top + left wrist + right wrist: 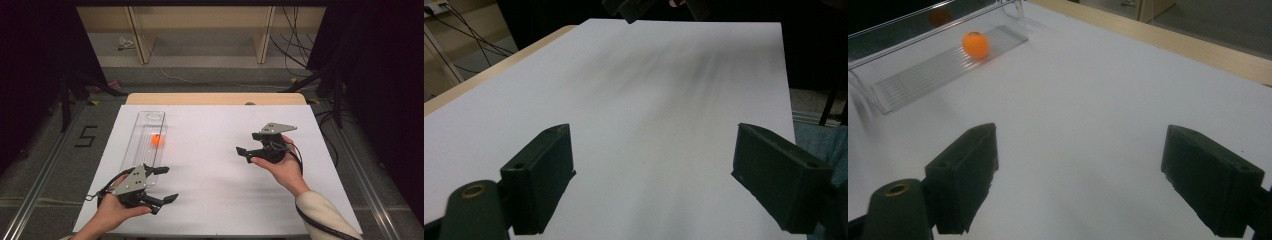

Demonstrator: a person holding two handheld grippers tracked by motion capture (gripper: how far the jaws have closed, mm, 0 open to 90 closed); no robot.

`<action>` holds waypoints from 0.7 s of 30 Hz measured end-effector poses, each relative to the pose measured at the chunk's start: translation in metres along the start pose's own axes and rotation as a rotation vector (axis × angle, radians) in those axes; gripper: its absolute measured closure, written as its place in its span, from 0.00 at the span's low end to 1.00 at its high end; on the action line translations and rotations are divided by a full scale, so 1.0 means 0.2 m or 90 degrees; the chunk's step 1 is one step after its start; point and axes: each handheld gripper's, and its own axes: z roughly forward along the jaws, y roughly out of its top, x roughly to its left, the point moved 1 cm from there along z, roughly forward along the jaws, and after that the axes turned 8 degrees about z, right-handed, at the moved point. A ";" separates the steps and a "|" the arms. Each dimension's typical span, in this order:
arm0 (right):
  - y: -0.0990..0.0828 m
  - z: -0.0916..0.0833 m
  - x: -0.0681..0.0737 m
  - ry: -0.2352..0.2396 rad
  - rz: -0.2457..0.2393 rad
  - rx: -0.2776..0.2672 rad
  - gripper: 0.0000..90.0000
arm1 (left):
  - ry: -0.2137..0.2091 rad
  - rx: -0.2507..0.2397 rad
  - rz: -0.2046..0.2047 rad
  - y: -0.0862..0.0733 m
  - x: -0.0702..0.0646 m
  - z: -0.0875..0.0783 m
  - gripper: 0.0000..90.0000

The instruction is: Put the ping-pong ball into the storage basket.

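Currently we're holding both claws wide open, gripping nothing: left gripper (161,187) hovering beside clear tray (131,150), right gripper (246,146) facing it. Orange ball (157,140) resting inside tray, walls likely keeping it from rolling.

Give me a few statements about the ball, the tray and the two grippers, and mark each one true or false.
1. The orange ball lies inside the clear tray. True.
2. The right gripper is shut on the ball. False: its jaws stand wide apart over the bare white sheet.
3. The left gripper is open. True.
4. The tray lies beside the right hand. False: it lies on the left side, ahead of the left gripper.
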 end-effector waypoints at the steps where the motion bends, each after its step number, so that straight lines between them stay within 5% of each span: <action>1: -0.01 -0.01 0.00 -0.001 0.000 0.000 0.18 | 0.000 0.000 0.000 0.00 0.00 0.00 0.18; 21: -0.11 -0.17 -0.04 -0.014 0.015 -0.008 0.18 | 0.005 -0.002 -0.002 0.00 0.00 0.00 0.18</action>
